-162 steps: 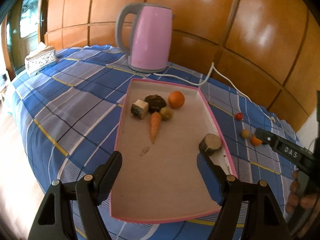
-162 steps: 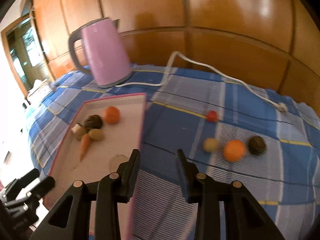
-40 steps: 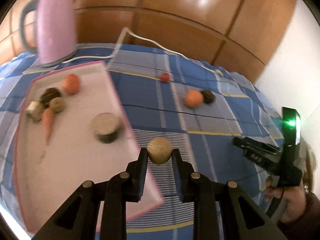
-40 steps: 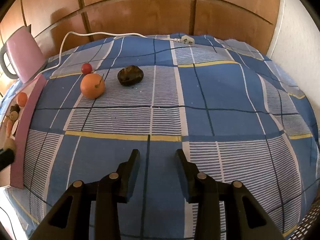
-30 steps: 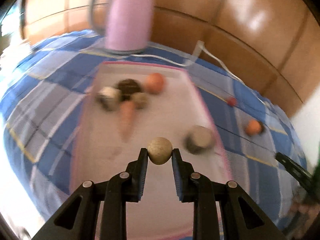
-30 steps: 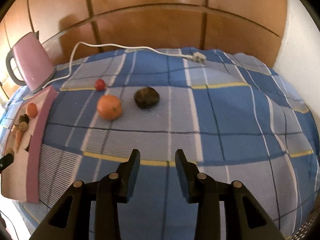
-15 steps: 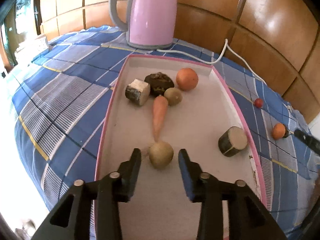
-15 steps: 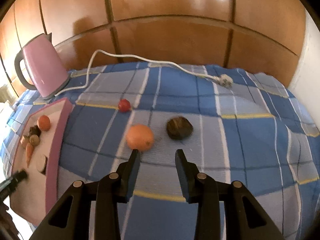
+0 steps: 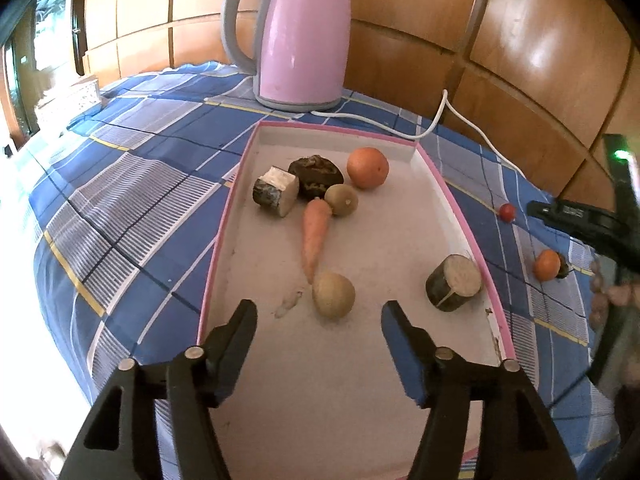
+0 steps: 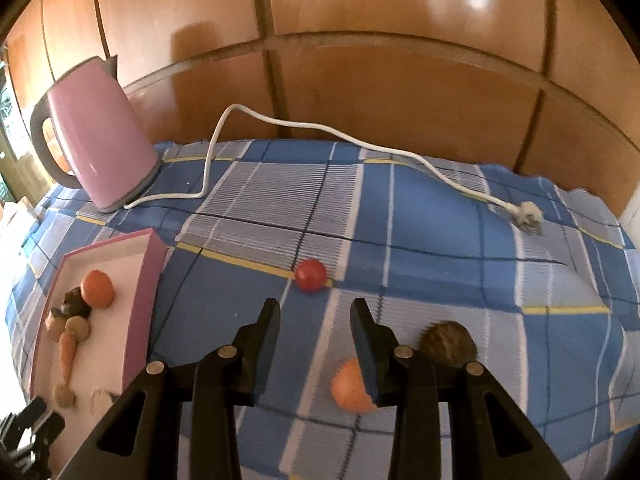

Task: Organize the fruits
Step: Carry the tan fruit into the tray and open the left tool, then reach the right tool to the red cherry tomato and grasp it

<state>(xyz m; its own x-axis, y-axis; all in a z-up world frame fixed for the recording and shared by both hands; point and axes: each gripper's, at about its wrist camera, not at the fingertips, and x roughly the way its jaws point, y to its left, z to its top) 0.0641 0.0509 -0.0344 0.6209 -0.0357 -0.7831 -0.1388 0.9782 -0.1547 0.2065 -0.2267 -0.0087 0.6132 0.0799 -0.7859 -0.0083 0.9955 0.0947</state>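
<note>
A pink-rimmed tray [image 9: 448, 184] holds an orange [image 9: 367, 168], a dark fruit [image 9: 316, 176], a kiwi [image 9: 341, 199], a carrot [image 9: 314, 236], two cut log-like pieces [image 9: 276, 196] [image 9: 454, 282] and a tan round fruit [image 9: 333, 294]. My left gripper [image 9: 318, 322] is open, just behind the tan fruit, not touching it. My right gripper [image 10: 315, 322] is open and empty above the cloth. A small red fruit [image 10: 311, 274] lies just ahead of it. An orange [image 10: 350, 386] and a dark fruit [image 10: 450, 340] lie under its right finger.
A pink kettle [image 9: 298, 36] stands behind the tray, its white cord [image 10: 320, 130] trailing across the blue checked cloth [image 10: 440, 216] to a plug [image 10: 528, 213]. Wood panelling backs the table. A tissue box [image 9: 70, 94] sits far left.
My left gripper carried the tan fruit over the tray, opened and left it by the carrot's tip, then drew back. My right gripper moved in toward the loose fruits on the cloth.
</note>
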